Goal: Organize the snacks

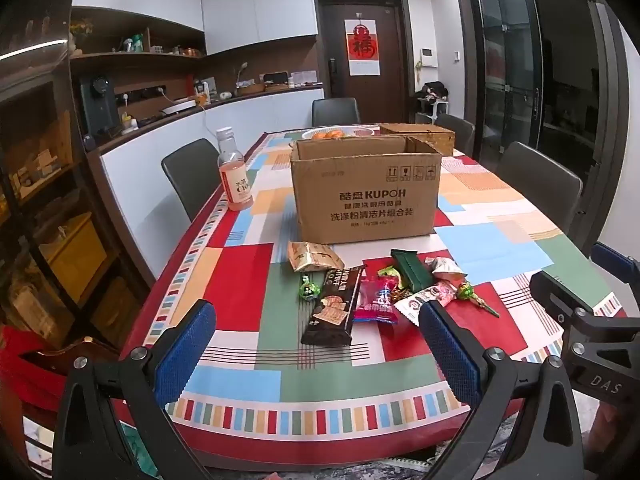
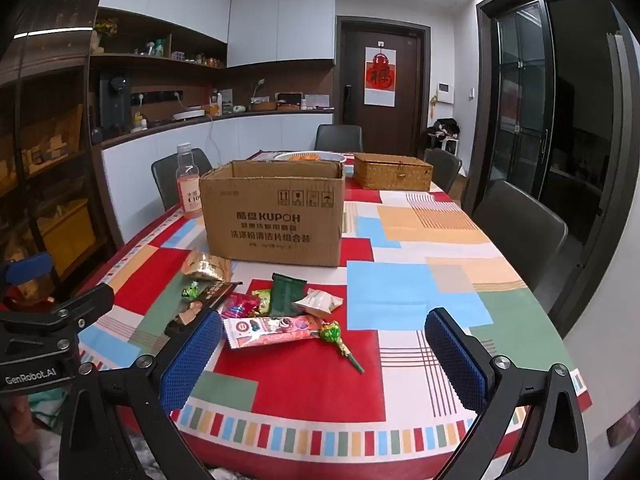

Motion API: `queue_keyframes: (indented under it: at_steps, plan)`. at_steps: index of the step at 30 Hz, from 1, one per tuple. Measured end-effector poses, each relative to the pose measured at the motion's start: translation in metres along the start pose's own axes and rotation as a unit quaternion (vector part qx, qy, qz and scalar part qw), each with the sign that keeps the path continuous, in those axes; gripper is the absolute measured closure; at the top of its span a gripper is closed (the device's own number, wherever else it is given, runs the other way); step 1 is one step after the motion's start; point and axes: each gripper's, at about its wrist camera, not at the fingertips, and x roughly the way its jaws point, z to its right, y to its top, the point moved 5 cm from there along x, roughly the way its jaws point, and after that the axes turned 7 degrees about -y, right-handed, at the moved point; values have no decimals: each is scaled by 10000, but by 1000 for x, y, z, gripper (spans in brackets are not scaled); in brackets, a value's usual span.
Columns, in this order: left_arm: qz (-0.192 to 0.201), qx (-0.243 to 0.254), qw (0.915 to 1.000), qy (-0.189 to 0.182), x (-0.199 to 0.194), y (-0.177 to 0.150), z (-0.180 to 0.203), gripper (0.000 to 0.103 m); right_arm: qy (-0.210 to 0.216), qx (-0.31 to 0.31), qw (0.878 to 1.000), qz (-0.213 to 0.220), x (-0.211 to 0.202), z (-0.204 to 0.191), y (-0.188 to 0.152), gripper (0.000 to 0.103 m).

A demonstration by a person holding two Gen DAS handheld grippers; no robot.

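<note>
Hovering before first pick: left gripper (image 1: 316, 340) and right gripper (image 2: 324, 344) both spread, empty. Snacks (image 2: 276, 316) loose on bench (image 2: 412, 292); next, one into box (image 2: 272, 216).

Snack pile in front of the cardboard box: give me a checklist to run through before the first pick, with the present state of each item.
1. Left hand-held gripper open, nothing between its fingers: ok.
2. Right hand-held gripper open, nothing held: ok.
3. Cardboard box top open, flaps out of the way: ok.
4. Room inside the box: cannot tell, interior hidden.
5. Snacks apart for single picks: not ok; the pink packet overlaps the black bar.
6. Green lollipop lies free at the pile's edge: ok.
</note>
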Motion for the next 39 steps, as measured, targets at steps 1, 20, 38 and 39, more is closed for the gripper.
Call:
queue_keyframes:
  at_steps: [1, 20, 38, 39]
  plan:
    - [14, 1, 10000, 14, -1, 0, 0, 0, 0, 0, 10000, 0, 0, 0, 0, 0]
    - [45, -30, 10000, -66, -2, 1, -2, 0, 34, 4, 10000, -38, 4, 0, -3, 0]
    - [83, -27, 10000, -41, -3, 1, -2, 0, 52, -1, 10000, -50, 6, -3, -4, 0]
    - [78, -26, 10000, -43, -3, 1, -2, 0, 53, -4, 10000, -47, 5, -3, -3, 0]
